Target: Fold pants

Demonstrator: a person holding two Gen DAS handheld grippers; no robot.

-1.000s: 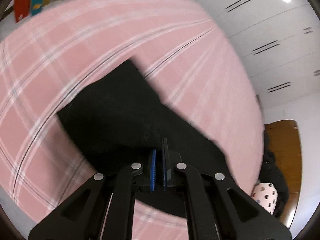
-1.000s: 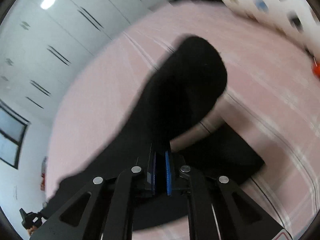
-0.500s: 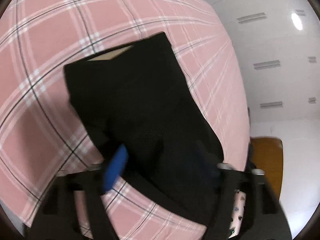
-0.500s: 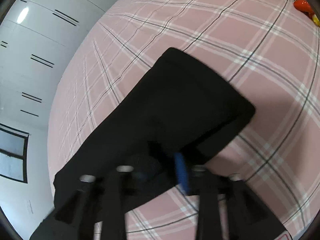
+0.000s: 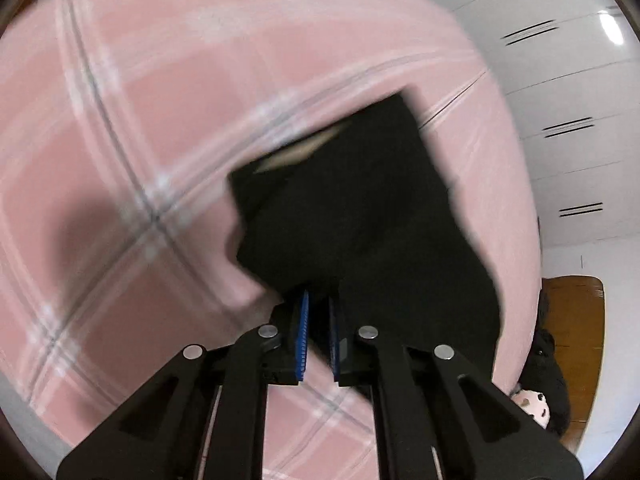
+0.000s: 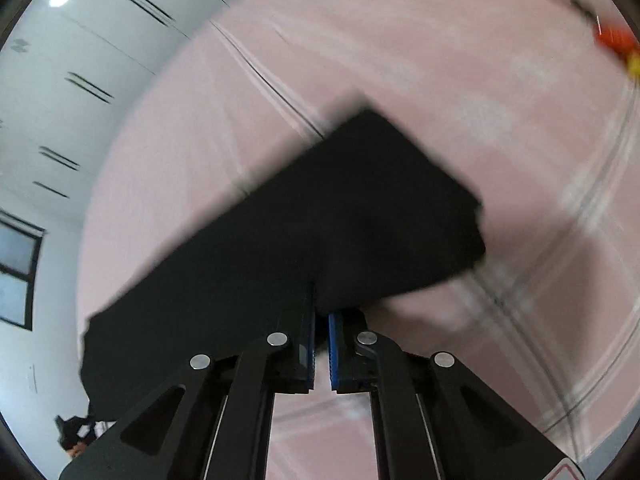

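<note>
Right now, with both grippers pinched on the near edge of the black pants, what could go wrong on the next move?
Three risks:
1. The left gripper holds only the fabric's edge; the black pants could slip free.
2. The folded layers look uneven at the far end, so pulling may undo the fold.
3. The right gripper may drag the pants across the pink plaid sheet and bunch them.

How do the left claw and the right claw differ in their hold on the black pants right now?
The left claw grips the black fabric pants with a slightly wider gap between its blue pads; the right claw is nearly closed. Pants run up and right from the left claw, but leftward from the right claw. Both pinch the near edge above the pink plaid sheet.
</note>
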